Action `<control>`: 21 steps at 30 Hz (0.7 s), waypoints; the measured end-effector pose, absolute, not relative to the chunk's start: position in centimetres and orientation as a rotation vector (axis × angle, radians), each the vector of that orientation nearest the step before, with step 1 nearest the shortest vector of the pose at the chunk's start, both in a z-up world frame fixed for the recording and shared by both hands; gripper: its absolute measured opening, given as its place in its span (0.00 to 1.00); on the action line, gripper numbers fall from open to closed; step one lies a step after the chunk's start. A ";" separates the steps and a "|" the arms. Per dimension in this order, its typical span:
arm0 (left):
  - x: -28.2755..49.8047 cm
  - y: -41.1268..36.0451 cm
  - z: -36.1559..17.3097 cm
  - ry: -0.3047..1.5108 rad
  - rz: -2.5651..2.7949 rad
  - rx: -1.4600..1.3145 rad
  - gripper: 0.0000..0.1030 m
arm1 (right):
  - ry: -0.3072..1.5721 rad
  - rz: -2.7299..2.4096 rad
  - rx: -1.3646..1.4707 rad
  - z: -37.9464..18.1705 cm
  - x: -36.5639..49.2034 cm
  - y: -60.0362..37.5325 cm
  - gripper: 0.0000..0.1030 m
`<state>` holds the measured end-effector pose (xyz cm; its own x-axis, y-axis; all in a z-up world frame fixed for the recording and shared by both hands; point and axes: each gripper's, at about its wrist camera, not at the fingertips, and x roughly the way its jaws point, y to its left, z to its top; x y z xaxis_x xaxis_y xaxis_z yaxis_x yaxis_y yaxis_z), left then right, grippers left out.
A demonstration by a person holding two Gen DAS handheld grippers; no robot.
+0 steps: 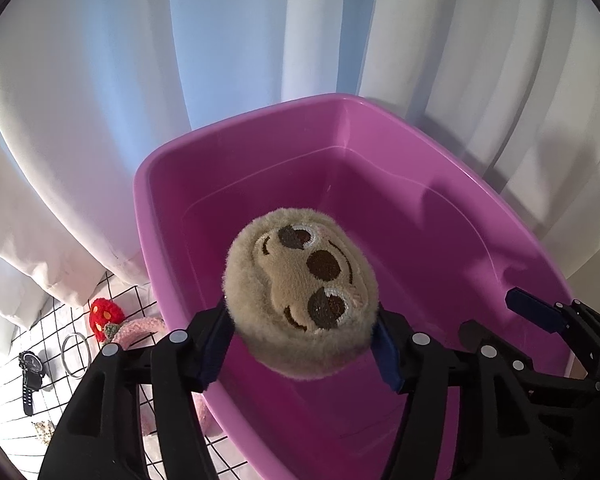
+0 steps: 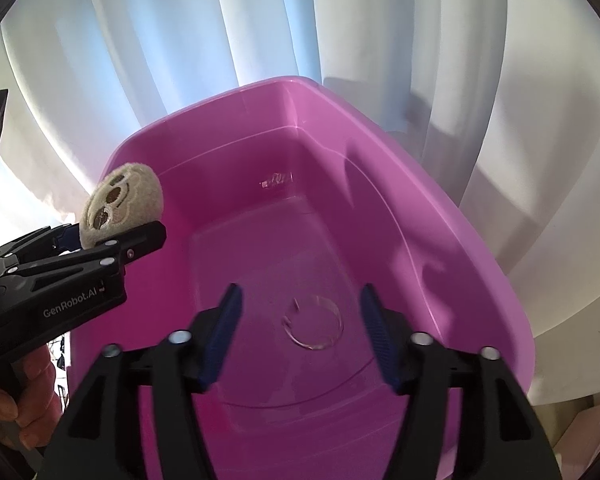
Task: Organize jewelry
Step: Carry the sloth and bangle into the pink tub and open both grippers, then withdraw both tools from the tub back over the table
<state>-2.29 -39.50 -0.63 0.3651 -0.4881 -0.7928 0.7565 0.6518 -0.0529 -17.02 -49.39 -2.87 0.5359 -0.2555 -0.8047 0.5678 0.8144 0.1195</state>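
My left gripper (image 1: 300, 344) is shut on a round beige plush sloth head (image 1: 302, 294) and holds it above the near left side of a purple plastic tub (image 1: 400, 128). In the right wrist view the same plush (image 2: 120, 204) sits in the left gripper (image 2: 116, 236) over the tub's left rim. My right gripper (image 2: 300, 336) is open and empty above the tub (image 2: 440, 208); one of its fingers (image 1: 534, 312) shows at the right of the left wrist view. A clear bangle (image 2: 314, 326) lies on the tub floor.
Left of the tub, on a white grid-patterned cloth (image 1: 60, 328), lie a black wristwatch (image 1: 32, 376), a silver bangle (image 1: 74, 354), a red knitted piece (image 1: 106, 316) and a pink fuzzy item (image 1: 140, 330). White curtains (image 1: 220, 40) hang behind.
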 end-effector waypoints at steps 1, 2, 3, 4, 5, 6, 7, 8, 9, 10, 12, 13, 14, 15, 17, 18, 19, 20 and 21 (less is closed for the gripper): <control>-2.4 -39.4 -0.5 0.870 -0.814 0.351 0.73 | 0.876 -0.507 0.390 -2.8 -17.0 -49.3 0.60; -2.5 -39.3 -0.4 0.862 -0.812 0.348 0.74 | 0.875 -0.507 0.388 -2.7 -17.1 -49.3 0.60; -2.5 -39.2 -0.2 0.859 -0.813 0.342 0.75 | 0.873 -0.508 0.388 -2.7 -17.1 -49.3 0.60; -2.5 -39.1 -0.1 0.859 -0.811 0.338 0.76 | 0.873 -0.508 0.389 -2.7 -17.1 -49.3 0.60; -2.4 -39.1 0.0 0.858 -0.811 0.335 0.76 | 0.872 -0.508 0.389 -2.6 -17.1 -49.2 0.60; -2.4 -39.0 0.1 0.854 -0.809 0.335 0.77 | 0.870 -0.509 0.390 -2.5 -17.1 -49.2 0.61; -2.5 -38.9 0.2 0.849 -0.806 0.335 0.77 | 0.868 -0.509 0.390 -2.4 -17.2 -49.2 0.60; -2.6 -38.8 0.3 0.843 -0.801 0.336 0.77 | 0.866 -0.509 0.390 -2.4 -17.2 -49.2 0.61; -2.6 -38.7 0.4 0.839 -0.800 0.336 0.77 | 0.863 -0.508 0.389 -2.3 -17.2 -49.1 0.60; -2.6 -38.6 0.5 0.838 -0.797 0.336 0.78 | 0.861 -0.508 0.389 -2.2 -17.2 -49.1 0.60; -2.6 -38.4 0.7 0.837 -0.790 0.331 0.79 | 0.859 -0.506 0.386 -1.9 -17.5 -48.9 0.60; -2.6 -38.3 0.8 0.838 -0.789 0.326 0.79 | 0.858 -0.506 0.384 -1.8 -17.5 -48.8 0.60; -2.5 -38.1 0.9 0.839 -0.785 0.322 0.79 | 0.856 -0.506 0.382 -1.7 -17.6 -48.7 0.60; -2.4 -38.0 0.9 0.841 -0.781 0.319 0.79 | 0.855 -0.506 0.382 -1.7 -17.6 -48.7 0.60; -2.3 -37.8 1.1 0.841 -0.778 0.310 0.79 | 0.853 -0.506 0.381 -1.5 -17.6 -48.6 0.60; -2.3 -37.6 1.2 0.838 -0.774 0.307 0.79 | 0.852 -0.505 0.379 -1.5 -17.7 -48.5 0.61; -2.3 -37.5 1.3 0.835 -0.772 0.306 0.79 | 0.851 -0.504 0.379 -1.4 -17.7 -48.4 0.60; -2.3 -37.4 1.4 0.833 -0.771 0.305 0.79 | 0.850 -0.503 0.379 -1.4 -17.7 -48.4 0.61; -2.3 -37.3 1.5 0.831 -0.769 0.304 0.79 | 0.850 -0.503 0.379 -1.3 -17.7 -48.3 0.61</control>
<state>-2.28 -37.29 1.50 0.4294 -0.4919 -0.7574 0.7170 0.6956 -0.0453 -17.71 -48.33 -1.30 0.5561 -0.2674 -0.7869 0.5608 0.8195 0.1179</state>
